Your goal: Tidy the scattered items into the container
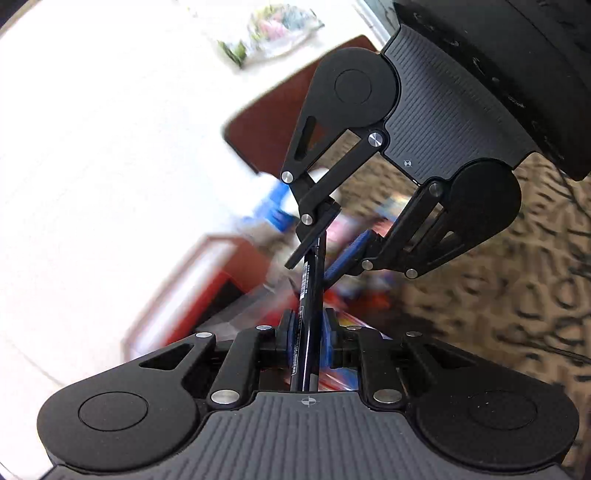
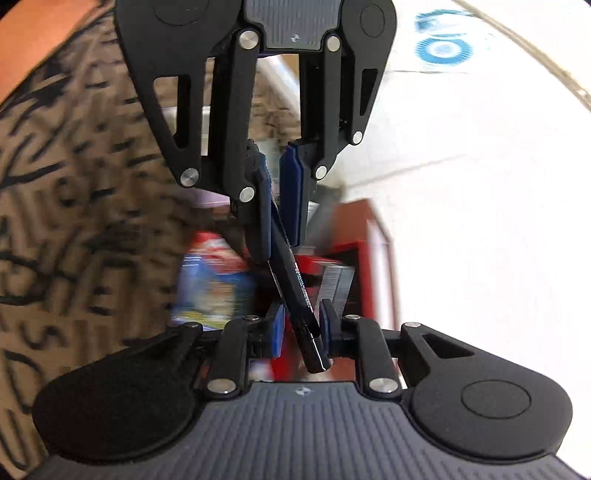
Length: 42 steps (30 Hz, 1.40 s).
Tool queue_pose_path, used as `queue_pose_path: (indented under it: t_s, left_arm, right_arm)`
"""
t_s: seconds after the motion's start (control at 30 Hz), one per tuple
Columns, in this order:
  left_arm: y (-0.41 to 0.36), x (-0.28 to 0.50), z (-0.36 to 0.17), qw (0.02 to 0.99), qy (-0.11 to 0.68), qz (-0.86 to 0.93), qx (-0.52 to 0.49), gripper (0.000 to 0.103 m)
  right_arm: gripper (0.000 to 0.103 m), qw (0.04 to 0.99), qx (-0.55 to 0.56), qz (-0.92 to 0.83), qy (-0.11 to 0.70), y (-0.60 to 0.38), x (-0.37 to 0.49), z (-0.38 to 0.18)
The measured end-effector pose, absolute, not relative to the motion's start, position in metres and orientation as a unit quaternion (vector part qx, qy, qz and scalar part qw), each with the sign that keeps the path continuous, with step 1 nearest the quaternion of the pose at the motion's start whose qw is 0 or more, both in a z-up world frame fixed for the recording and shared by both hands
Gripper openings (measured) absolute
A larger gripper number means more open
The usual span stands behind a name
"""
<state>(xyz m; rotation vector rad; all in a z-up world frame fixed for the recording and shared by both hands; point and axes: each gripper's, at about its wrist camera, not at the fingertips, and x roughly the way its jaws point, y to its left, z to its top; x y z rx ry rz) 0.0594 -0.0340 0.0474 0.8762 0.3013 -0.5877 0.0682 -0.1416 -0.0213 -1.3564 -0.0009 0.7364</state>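
My left gripper (image 1: 308,332) is shut on a black pen (image 1: 308,295), which stands up between its blue pads. My right gripper (image 1: 325,251) faces it from above; its jaws are apart around the pen's far end. In the right wrist view the pen (image 2: 295,280) runs from the left gripper (image 2: 275,177) down between my right gripper's (image 2: 301,328) pads, with a gap on each side. Under both lies a red container (image 2: 354,258) with colourful packets (image 2: 214,280) in it, blurred by motion.
The container sits on a white table (image 1: 92,147). A dark brown board (image 1: 266,125) and a clear bag of colourful items (image 1: 273,33) lie further off. A patterned beige-and-black cloth (image 2: 74,184) fills one side. A blue-and-white round label (image 2: 443,48) lies on the white surface.
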Motion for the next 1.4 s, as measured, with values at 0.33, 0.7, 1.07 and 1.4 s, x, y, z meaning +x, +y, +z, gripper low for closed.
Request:
queue_pose_path:
  t_s: [0.33, 0.7, 1.07, 1.4]
  left_arm:
    - [-0.042, 0.241, 0.09, 0.844, 0.152, -0.259, 0.445, 0.013]
    - [-0.046, 0.367, 0.034, 0.82, 0.241, -0.254, 0.452, 0.044]
    - [-0.024, 0.324, 0.065, 0.847, 0.264, -0.173, 0.428, 0.092]
    - [0.016, 0.151, 0.132, 0.956, 0.156, -0.067, 0.238, 0.099]
  right_arm:
    - [0.023, 0.755, -0.596, 0.272, 0.023, -0.113, 0.246, 0.029]
    - [0.022, 0.758, -0.56, 0.322, 0.093, -0.103, 0.372, -0.002]
    - [0.038, 0.8, -0.498, 0.317, 0.105, -0.131, 0.358, 0.029]
    - [0.041, 0.892, -0.328, 0.31, 0.034, -0.205, 0.18, 0.077]
